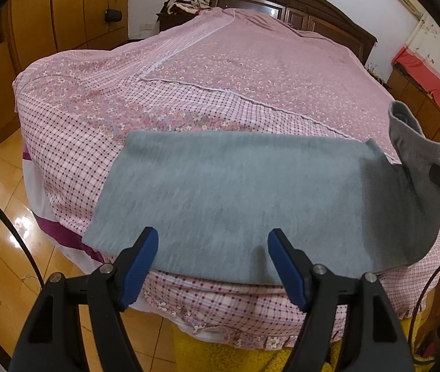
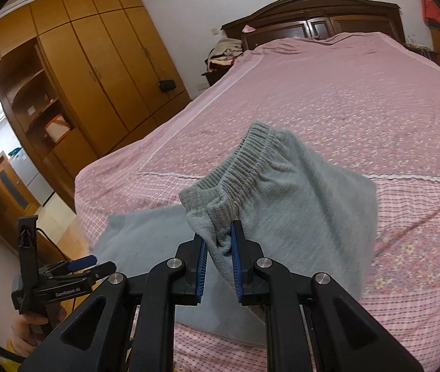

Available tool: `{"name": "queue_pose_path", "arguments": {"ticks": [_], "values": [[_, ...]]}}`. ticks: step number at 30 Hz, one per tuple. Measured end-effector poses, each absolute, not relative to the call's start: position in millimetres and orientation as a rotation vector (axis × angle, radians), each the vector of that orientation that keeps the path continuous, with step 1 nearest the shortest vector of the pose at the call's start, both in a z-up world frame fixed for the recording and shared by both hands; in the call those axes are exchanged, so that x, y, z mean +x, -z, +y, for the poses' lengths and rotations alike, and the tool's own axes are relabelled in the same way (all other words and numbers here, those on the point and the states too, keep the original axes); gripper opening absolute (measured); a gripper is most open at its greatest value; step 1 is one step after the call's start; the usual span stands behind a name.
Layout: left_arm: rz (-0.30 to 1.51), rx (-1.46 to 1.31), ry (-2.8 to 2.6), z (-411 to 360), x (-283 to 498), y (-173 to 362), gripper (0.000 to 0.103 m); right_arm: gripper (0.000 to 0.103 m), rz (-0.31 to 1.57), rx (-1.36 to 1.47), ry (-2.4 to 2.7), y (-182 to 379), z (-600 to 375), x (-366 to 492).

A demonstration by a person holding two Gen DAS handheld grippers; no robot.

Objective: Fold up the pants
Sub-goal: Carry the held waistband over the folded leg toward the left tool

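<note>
Grey pants (image 1: 235,198) lie flat across the near corner of the bed (image 1: 251,71). My left gripper (image 1: 213,241) hovers open over their near edge, its blue pads apart with nothing between them. My right gripper (image 2: 218,235) is shut on the pants' waistband end (image 2: 244,167), which it holds lifted above the flat part (image 2: 145,235). The ribbed elastic waistband stands up past the fingertips. In the left wrist view the raised end (image 1: 406,133) shows at the right edge with the right gripper (image 1: 437,172) clamped on it. The left gripper (image 2: 88,262) appears low on the left in the right wrist view.
The bed wears a pink floral and checked cover (image 2: 344,99) and has a dark wooden headboard (image 2: 313,18). Wooden wardrobes (image 2: 95,62) line the left wall. A yellow rug (image 1: 251,356) lies below the bed's near edge. A black cable (image 1: 421,294) hangs at the right.
</note>
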State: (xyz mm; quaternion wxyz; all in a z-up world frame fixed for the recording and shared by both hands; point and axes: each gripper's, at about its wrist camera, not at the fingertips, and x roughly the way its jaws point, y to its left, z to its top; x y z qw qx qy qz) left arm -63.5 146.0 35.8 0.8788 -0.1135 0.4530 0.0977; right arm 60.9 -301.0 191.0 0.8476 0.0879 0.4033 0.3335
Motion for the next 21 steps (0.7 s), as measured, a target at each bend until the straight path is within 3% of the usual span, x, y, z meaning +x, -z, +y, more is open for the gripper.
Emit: {"name": "queue_pose_path", "arguments": {"ticks": [21], "values": [[0.96, -0.253, -0.207, 151.2, -67.1, -29.2, 0.077, 0.016, 0.983, 0.101, -0.851, -154.9, -219.6, 41.8]]}}
